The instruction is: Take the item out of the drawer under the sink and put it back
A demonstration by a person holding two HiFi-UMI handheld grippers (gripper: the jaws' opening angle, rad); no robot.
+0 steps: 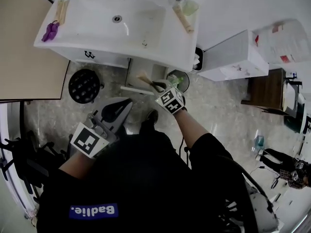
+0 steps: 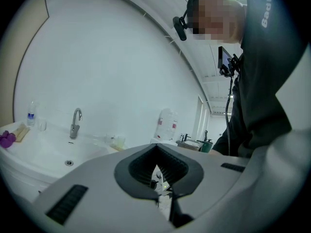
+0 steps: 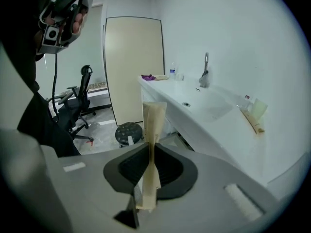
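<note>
Right tool clamped on a tan paper packet, out of the drawer

Nearest, the left tool is held low with its jaws pressed together on nothing. The right tool's jaws are closed flat on the packet's lower half, so it stands upright in front of the open drawer under the white sink; a black round stool stands on the floor to the left

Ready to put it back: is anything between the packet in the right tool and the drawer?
Nothing visible. The right tool grips the packet just over the open drawer, and the left tool is off to the side, shut and empty.
</note>
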